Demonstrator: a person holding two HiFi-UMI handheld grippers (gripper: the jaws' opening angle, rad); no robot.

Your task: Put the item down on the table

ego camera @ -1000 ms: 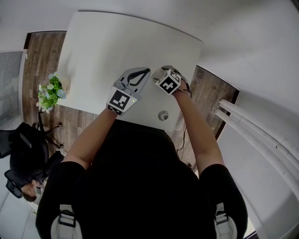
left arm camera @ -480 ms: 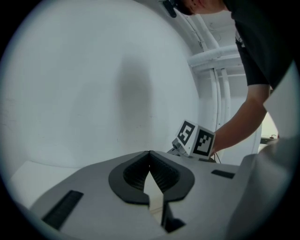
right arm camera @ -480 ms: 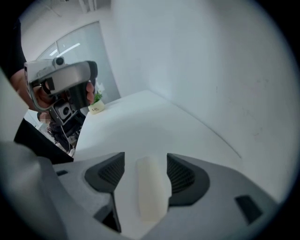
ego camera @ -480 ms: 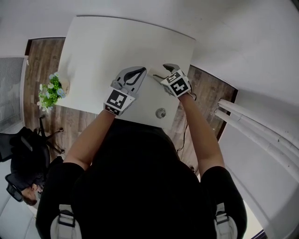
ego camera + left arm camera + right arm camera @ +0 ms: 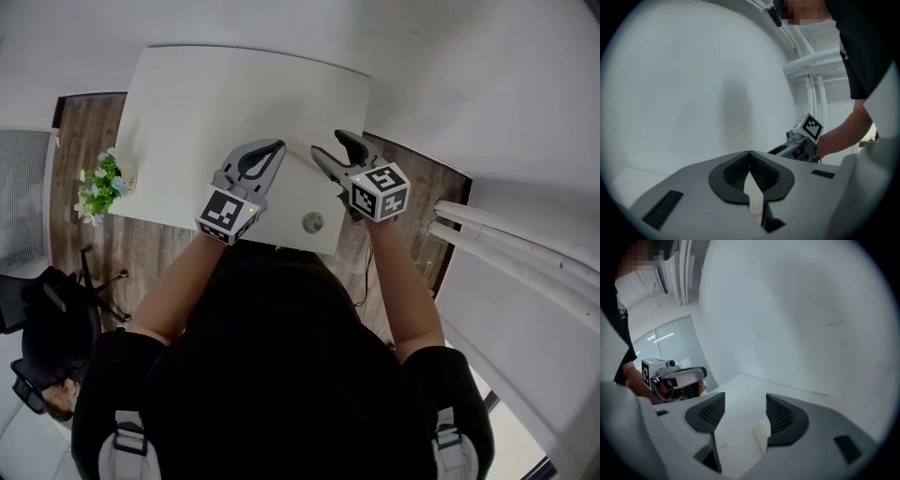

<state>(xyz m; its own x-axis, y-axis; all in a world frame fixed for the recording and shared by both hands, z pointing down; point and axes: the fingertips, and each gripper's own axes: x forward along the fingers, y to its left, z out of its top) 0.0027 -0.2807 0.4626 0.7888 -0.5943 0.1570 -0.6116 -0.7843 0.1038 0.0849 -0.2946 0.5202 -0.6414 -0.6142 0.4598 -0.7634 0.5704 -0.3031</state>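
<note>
A small cream block (image 5: 761, 434) lies on the white table (image 5: 206, 94), just inside the right-hand pad of my right gripper (image 5: 746, 401). That gripper's jaws stand well apart and hold nothing. In the head view the right gripper (image 5: 330, 147) hovers over the table's near right corner. My left gripper (image 5: 275, 147) sits beside it to the left, its jaws shut tip to tip. In the left gripper view its pads (image 5: 761, 173) meet with only a narrow pale gap below them, and nothing that I can make out is held between them.
A round cable grommet (image 5: 312, 222) is set in the table near its front edge, between my forearms. A potted plant (image 5: 101, 186) stands at the table's left front corner. A dark office chair (image 5: 47, 309) is on the wooden floor at the left. White pipes (image 5: 506, 253) run along the right.
The right gripper has drawn back toward the table's near right corner and its jaws now stand wide apart. The left gripper has shifted only slightly and stays shut.
</note>
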